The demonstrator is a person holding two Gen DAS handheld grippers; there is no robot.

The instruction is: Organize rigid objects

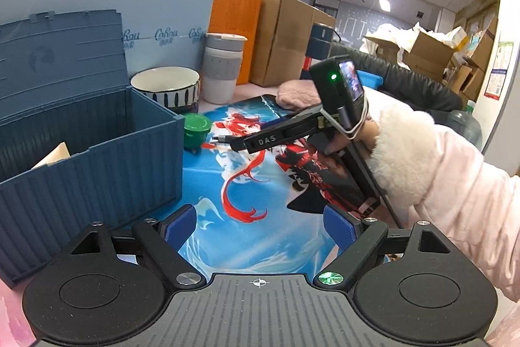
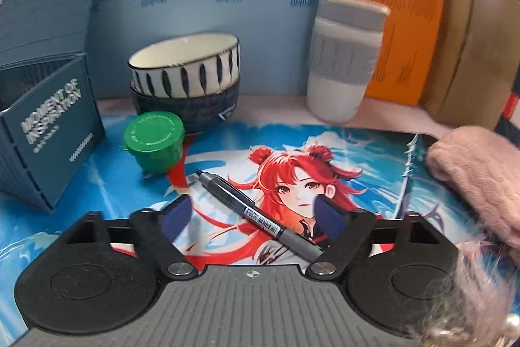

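A black and grey pen (image 2: pixel 253 212) lies diagonally on the anime desk mat (image 2: pixel 373 158), between the blue pads of my open right gripper (image 2: pixel 256 215), which hovers over it without closing. A green lidded pot (image 2: pixel 155 145) stands on the mat beside the open blue container-style box (image 2: pixel 48 132); the pot (image 1: pixel 195 128) and box (image 1: pixel 87 158) also show in the left wrist view. My left gripper (image 1: pixel 260 228) is open and empty above the mat, right of the box. The right gripper (image 1: pixel 269 139) shows from the side there, near the pot.
Stacked striped bowls (image 2: pixel 185 80) and a white and grey cup (image 2: pixel 344 60) stand at the back against a blue board. A pink glove (image 2: pixel 471 161) lies at the mat's right end. Orange and cardboard boxes (image 1: pixel 286 38) stand behind.
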